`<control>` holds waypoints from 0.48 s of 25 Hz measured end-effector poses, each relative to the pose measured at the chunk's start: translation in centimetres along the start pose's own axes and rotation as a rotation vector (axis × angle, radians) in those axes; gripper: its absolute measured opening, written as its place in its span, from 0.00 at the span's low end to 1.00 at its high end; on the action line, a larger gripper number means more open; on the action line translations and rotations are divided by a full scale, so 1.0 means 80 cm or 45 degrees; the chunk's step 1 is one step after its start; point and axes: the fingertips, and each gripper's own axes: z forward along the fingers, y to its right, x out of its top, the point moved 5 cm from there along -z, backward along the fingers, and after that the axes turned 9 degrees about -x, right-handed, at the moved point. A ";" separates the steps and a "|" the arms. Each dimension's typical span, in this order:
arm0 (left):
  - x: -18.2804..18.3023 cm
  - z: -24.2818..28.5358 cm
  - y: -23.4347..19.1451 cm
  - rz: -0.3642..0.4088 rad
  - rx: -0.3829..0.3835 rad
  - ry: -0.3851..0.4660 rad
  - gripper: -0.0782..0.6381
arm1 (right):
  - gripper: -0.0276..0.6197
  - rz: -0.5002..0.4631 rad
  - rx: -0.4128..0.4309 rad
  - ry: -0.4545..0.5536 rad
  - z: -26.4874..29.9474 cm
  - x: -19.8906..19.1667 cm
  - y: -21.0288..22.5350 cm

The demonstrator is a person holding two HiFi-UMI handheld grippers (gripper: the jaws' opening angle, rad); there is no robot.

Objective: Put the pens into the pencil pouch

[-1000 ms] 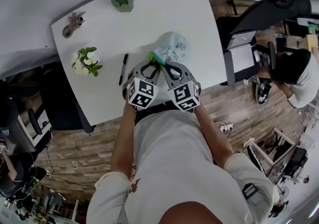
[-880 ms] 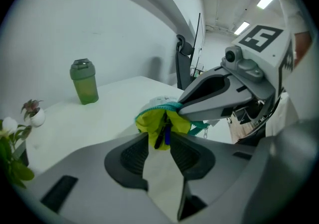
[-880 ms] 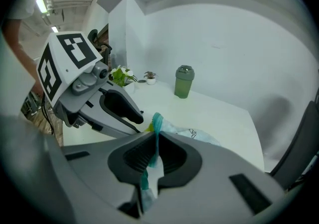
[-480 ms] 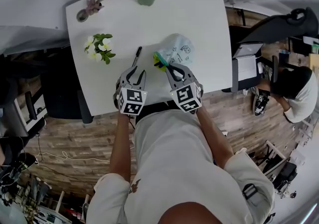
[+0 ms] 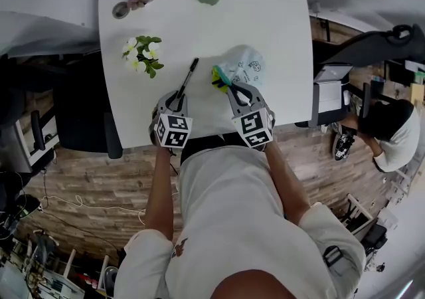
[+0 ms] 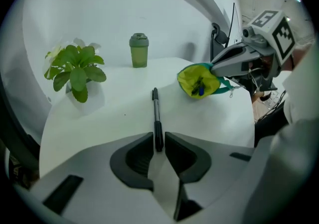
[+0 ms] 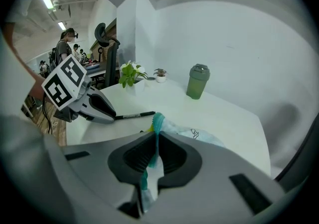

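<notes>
Black pen (image 5: 188, 77) is lying on the white table (image 5: 272, 18), its near end sitting between the narrow, just-closing jaws of the left gripper (image 5: 178, 96). Right gripper (image 5: 236, 92) is pinching the teal rim of the pencil pouch (image 5: 247, 65) nearby.

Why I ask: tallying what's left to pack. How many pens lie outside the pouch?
1. The black pen lies on the table, its near end between the jaws of the left gripper, which have just been closing. Others may sit hidden inside the pencil pouch.
</notes>
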 end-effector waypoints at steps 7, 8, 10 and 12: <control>0.001 -0.005 0.000 0.020 -0.047 -0.008 0.16 | 0.08 0.019 -0.009 0.004 -0.001 -0.003 0.000; 0.004 -0.011 0.002 0.036 -0.059 0.000 0.16 | 0.08 0.022 -0.011 0.005 -0.001 -0.003 0.000; 0.010 -0.026 0.007 0.083 -0.090 0.013 0.16 | 0.08 0.027 -0.015 0.007 -0.002 -0.003 0.001; 0.015 -0.042 0.014 0.146 -0.134 0.013 0.16 | 0.08 0.031 -0.019 0.009 -0.002 -0.003 0.002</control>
